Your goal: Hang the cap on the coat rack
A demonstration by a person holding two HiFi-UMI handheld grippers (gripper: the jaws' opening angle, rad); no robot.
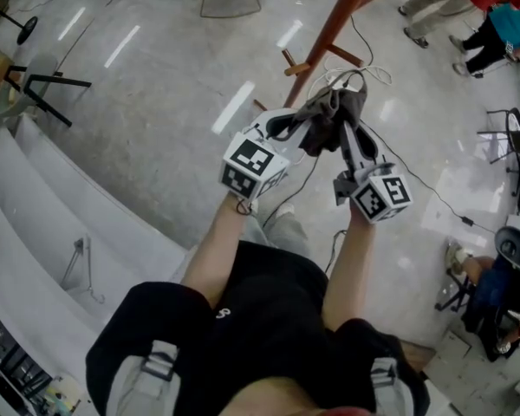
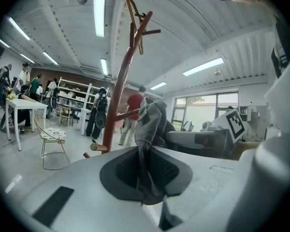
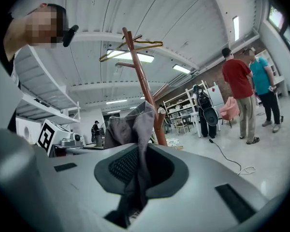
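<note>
A grey cap (image 1: pixel 329 120) hangs between my two grippers in the head view, bunched up in the air. My left gripper (image 1: pixel 288 128) is shut on one side of the cap (image 2: pixel 152 129). My right gripper (image 1: pixel 351 150) is shut on the other side of the cap (image 3: pixel 135 134). The brown wooden coat rack (image 1: pixel 334 24) stands on the floor just beyond the cap. In the left gripper view the coat rack (image 2: pixel 121 81) rises with short pegs near its top. In the right gripper view the coat rack (image 3: pixel 145 91) carries a wire hanger (image 3: pixel 130 50) up high.
White shelving (image 1: pixel 61 224) runs along my left. A cable (image 1: pixel 433 189) trails over the shiny floor to the right. People (image 3: pixel 244 91) stand at the right, and others sit at a table (image 2: pixel 19 110) far left. A wire chair (image 2: pixel 53 139) stands near the rack.
</note>
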